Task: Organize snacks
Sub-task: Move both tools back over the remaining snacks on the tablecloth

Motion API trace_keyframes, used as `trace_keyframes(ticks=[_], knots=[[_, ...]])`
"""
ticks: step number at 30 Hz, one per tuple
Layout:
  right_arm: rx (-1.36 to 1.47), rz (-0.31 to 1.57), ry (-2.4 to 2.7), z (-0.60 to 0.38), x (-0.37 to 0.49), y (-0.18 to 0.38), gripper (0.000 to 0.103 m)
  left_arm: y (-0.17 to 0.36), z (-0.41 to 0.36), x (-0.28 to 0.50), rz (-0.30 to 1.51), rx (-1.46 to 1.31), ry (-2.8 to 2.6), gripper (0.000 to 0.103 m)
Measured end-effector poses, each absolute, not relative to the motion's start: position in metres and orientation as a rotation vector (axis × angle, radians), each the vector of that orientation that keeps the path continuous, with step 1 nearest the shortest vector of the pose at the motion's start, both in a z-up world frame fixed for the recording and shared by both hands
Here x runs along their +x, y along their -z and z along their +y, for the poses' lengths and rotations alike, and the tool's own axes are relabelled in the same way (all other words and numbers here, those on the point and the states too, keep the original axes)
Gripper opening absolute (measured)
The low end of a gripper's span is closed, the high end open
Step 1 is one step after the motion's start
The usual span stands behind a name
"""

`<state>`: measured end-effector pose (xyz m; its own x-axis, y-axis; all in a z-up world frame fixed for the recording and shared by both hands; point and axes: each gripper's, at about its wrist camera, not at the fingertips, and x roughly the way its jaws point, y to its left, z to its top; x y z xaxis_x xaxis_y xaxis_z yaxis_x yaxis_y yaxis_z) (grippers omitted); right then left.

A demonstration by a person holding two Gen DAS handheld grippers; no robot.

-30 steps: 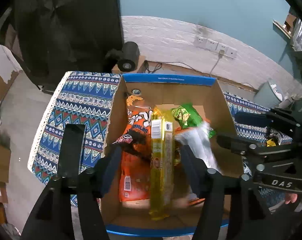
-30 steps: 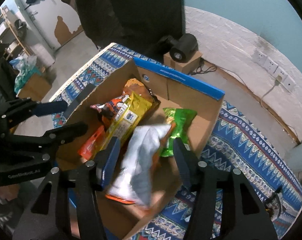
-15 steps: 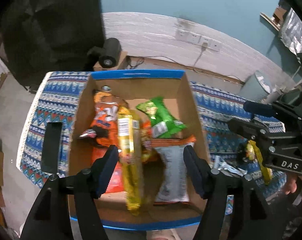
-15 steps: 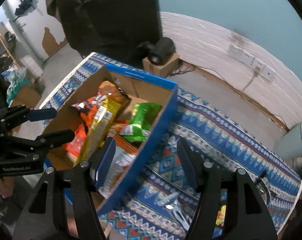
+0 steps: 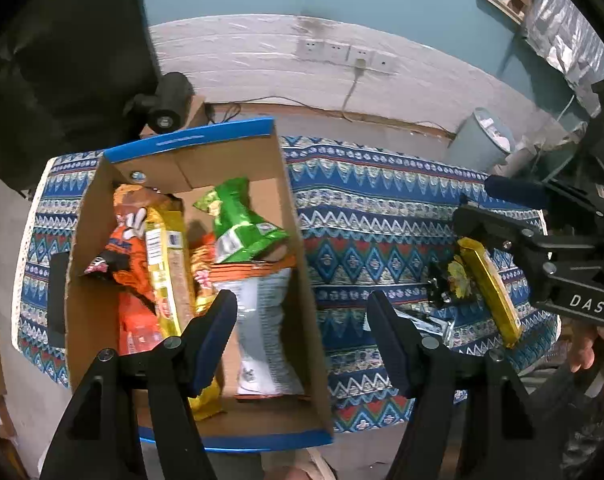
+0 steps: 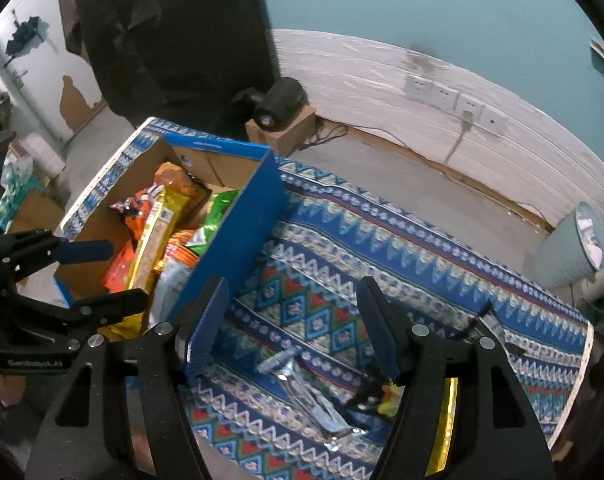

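Both grippers' fingers (image 5: 221,320) parted — nothing held.

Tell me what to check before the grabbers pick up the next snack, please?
1. Right gripper empty: ok. Its jaws have just been opening and only the patterned cloth shows between them.
2. Left gripper empty: ok, jaws apart, nothing pinched.
3. Snacks left outside the box: ok. A gold packet and a silver wrapper lie on the cloth.
4. Room in the cardboard box: ok, bare floor shows near the green bag.
5. White bag lying fully inside: ok.
6. What the small dark thing beside the gold packet is: cannot tell.
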<state>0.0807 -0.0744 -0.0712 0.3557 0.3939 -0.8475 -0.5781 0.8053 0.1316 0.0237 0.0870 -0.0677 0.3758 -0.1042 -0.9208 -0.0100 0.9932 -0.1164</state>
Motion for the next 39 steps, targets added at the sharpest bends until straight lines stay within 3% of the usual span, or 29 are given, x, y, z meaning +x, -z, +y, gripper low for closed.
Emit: trace_keyframes(ticks=[14, 18, 27, 39], knots=[[-0.169, 1.048, -0.56, -0.132, 0.075, 0.078, 0.068, 0.085, 0.027, 0.027, 1.256, -0.066, 0.121, 0.069], [-0.159, 1.057, -0.537, -0.151, 0.072, 0.083, 0.068, 0.095, 0.008, 0.026, 1.284, -0.048, 0.131, 0.076], [-0.146, 1.096, -0.478, -0.189, 0.07, 0.1, 0.068, 0.122, -0.018, 0.027, 1.361, -0.029, 0.11, 0.076], [-0.159, 1.185, -0.381, -0.23, 0.071, 0.136, 0.068, 0.167, -0.04, 0.035, 1.507, -0.162, 0.041, 0.076]])
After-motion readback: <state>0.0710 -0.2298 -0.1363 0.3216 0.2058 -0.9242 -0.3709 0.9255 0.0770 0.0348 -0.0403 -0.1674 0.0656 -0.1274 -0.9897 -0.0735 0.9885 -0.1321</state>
